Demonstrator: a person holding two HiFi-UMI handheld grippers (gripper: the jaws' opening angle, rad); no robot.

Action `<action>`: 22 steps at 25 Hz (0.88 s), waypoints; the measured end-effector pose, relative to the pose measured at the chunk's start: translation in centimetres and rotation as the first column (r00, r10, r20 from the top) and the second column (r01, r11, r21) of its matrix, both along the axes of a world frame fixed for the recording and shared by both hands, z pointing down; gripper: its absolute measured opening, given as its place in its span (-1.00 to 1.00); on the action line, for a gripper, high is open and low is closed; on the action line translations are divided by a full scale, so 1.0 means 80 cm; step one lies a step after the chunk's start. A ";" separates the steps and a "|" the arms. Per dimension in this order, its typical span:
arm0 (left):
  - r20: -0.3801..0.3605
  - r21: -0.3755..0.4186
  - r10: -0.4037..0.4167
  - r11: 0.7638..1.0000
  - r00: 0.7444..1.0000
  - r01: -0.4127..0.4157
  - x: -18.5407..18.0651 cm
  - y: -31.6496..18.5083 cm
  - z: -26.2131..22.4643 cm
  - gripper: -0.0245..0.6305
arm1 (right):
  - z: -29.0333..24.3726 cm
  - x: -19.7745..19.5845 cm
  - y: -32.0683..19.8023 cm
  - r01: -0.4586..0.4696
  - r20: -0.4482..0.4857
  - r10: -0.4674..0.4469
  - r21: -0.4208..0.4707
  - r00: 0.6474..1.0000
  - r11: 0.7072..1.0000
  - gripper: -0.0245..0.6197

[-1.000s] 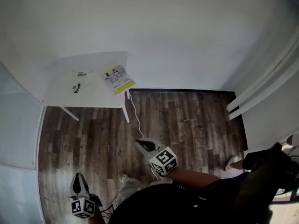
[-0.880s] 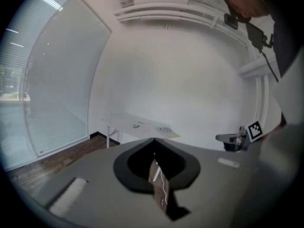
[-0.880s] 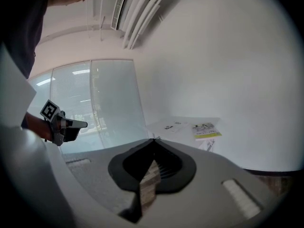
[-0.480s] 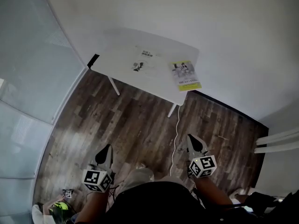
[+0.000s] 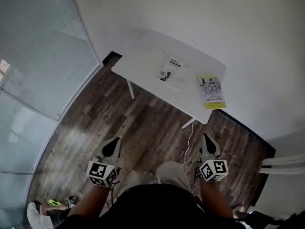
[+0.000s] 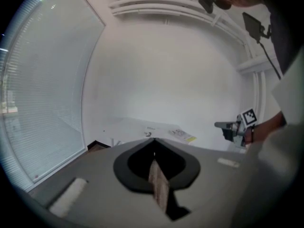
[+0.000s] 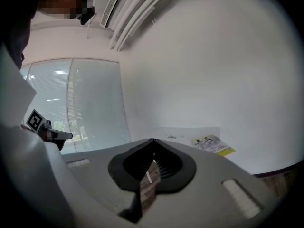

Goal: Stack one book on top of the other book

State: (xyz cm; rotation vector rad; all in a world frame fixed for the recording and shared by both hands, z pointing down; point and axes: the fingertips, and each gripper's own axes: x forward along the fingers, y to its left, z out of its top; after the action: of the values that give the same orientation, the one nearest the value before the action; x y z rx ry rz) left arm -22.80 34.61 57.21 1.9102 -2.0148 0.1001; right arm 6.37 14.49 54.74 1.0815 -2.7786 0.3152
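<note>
White book (image 5: 171, 71) and yellow book (image 5: 211, 92) lie flat on the bench (image 5: 143, 56), side by side with a strip of bare top between them, so neither is stacked. The white book sits about mid-bench. The yellow book, a pale cover with a yellow band along one edge, lies close to the bench's right end and front edge in the head view. Both gripper views show the same pair at a distance: the left one has the white book (image 6: 151, 128) to the left of the yellow book (image 6: 182, 135), as does the right one, with white book (image 7: 175, 137) and yellow book (image 7: 212, 145).

The bench is white, on thin white legs, and stands against a white wall. A white cord (image 5: 188, 140) hangs from its right end and trails over the dark plank floor (image 5: 143, 128).

Both hand-held grippers are well apart from the bench, out over the floor in front of the person. The left hand-held gripper (image 5: 113, 146) has its jaws pressed together, tips meeting, with nothing between them; its own view (image 6: 154, 148) shows only a thin slit of floor behind the tips. The right hand-held gripper (image 5: 208, 145) is likewise pressed together and empty, as its own view (image 7: 153, 151) confirms. Each points roughly toward the bench. A glass wall (image 5: 38, 56) with blinds runs along the left.
</note>
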 end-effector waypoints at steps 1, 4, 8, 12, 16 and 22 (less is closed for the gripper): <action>-0.004 0.001 0.005 1.000 1.000 -0.005 -0.005 -0.009 0.003 -0.92 | -0.004 -0.005 -0.003 0.002 -0.003 -0.002 0.005 1.000 1.000 -0.92; -0.026 0.025 0.034 0.999 0.999 -0.033 -0.014 -0.039 -0.001 -0.92 | -0.001 -0.007 -0.011 -0.007 -0.033 0.007 -0.006 0.999 1.000 -0.92; -0.035 0.030 0.054 0.998 0.998 -0.053 -0.035 -0.065 0.003 -0.92 | 0.030 -0.005 -0.019 -0.041 -0.087 0.035 -0.069 0.996 0.997 -0.92; -0.056 0.007 0.008 1.000 0.998 -0.007 -0.074 -0.092 0.012 -0.92 | 0.043 -0.031 -0.058 -0.019 -0.119 0.008 -0.090 0.993 0.996 -0.92; -0.053 0.003 -0.017 1.000 0.998 0.017 -0.109 -0.127 0.000 -0.92 | 0.035 -0.097 -0.104 0.051 -0.077 -0.059 -0.102 0.995 0.994 -0.91; -0.014 -0.013 -0.017 1.000 1.000 0.017 -0.150 -0.188 -0.018 -0.92 | 0.038 -0.164 -0.173 0.086 -0.019 -0.090 -0.139 0.996 0.987 -0.91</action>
State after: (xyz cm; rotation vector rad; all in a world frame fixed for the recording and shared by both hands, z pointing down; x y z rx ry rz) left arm -34.81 19.56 55.74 1.8804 -2.0163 0.0949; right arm -6.78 0.62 57.82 0.9216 -2.7264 0.4715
